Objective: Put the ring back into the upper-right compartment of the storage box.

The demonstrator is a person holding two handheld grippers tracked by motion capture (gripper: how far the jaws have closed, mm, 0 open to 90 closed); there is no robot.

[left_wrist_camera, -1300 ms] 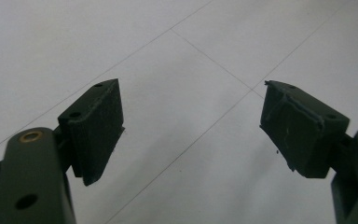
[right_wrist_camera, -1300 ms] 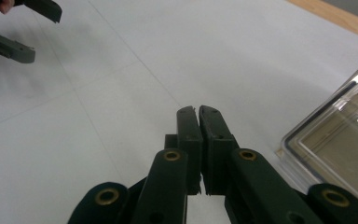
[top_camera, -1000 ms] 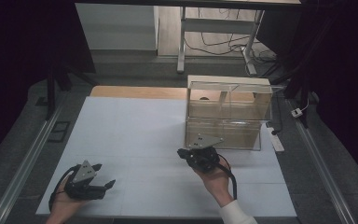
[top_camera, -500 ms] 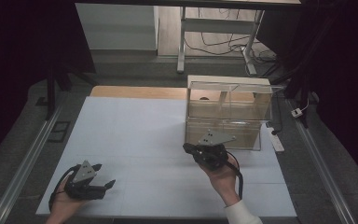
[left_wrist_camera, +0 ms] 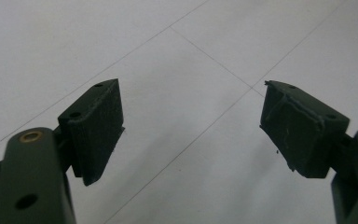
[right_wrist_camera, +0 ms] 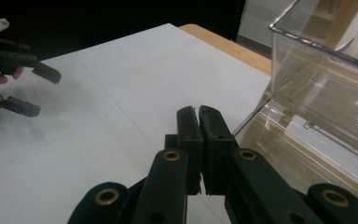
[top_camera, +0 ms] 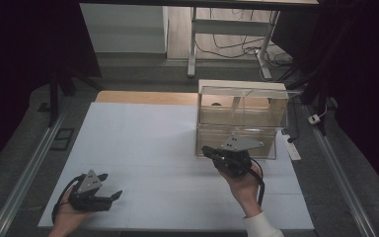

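Right gripper (top_camera: 208,151), jaws closed on nothing, sits lower centre-right, just beside the clear box (top_camera: 240,118) above it. Left gripper (top_camera: 109,186), lower left, stands wide open and empty.

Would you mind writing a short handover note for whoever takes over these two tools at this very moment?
Left tool: open, empty, low over the white table near its front left corner.
Right tool: shut, nothing between its jaws, held just in front of the clear plastic box, by the box's lower front edge.
Box: stands at the table's right side, lid part raised; I cannot make out anything loose inside.
Done: nothing held or moved that I can see.
Left: work on the box has yet to begin; the right tool must open before gripping anything.
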